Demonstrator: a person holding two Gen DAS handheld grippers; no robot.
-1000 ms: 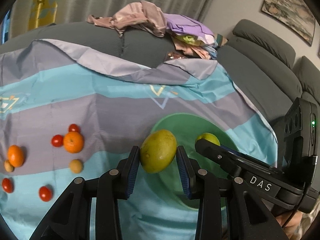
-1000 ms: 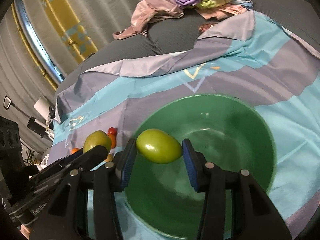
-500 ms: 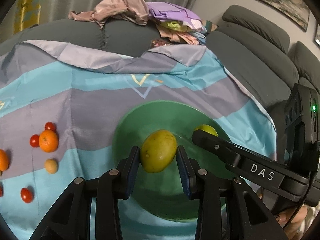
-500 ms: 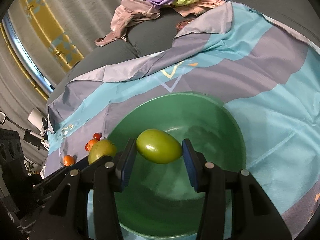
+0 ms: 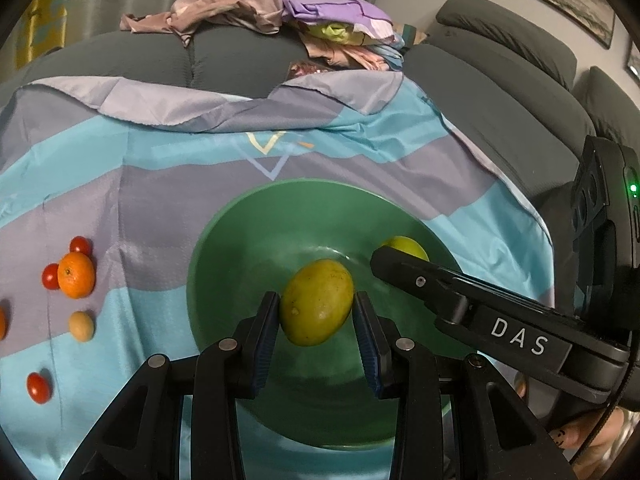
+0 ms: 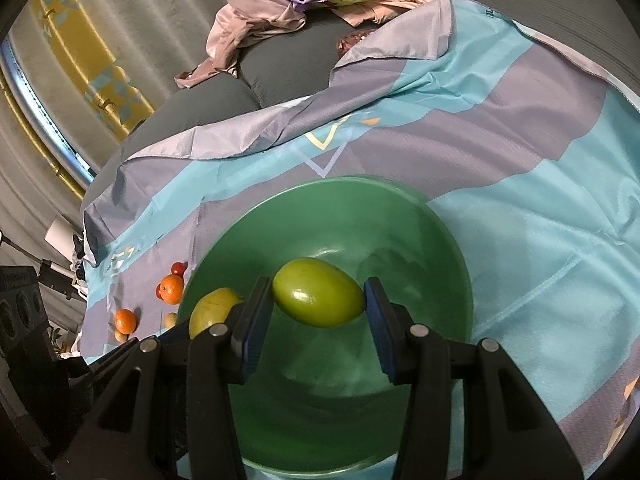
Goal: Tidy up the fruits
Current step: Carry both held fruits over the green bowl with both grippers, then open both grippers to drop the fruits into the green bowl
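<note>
Sofa (image 5: 240, 60) carries the striped cloth (image 5: 140, 184), likely laid down as a clean work surface; a heap of clothes (image 5: 280, 8) sits on the backrest behind it.

Green bowl (image 5: 240, 248) rests on the cloth and looks like the collection point, with nothing lying loose in it.

Left claw (image 5: 316, 316): pads closed onto a yellow-green mango (image 5: 316, 302), gripped across its short axis and held above the bowl interior.

Right claw (image 6: 318, 300): closed on a green mango (image 6: 318, 292), pinched end to end, also over the bowl. Both claws crowd the same opening, so I judge release should go one at a time.

Still on the cloth left of the bowl, well apart from it: oranges (image 5: 76, 275), cherry tomatoes (image 5: 39, 387), a small tan fruit (image 5: 81, 325). Probably sorted later.
</note>
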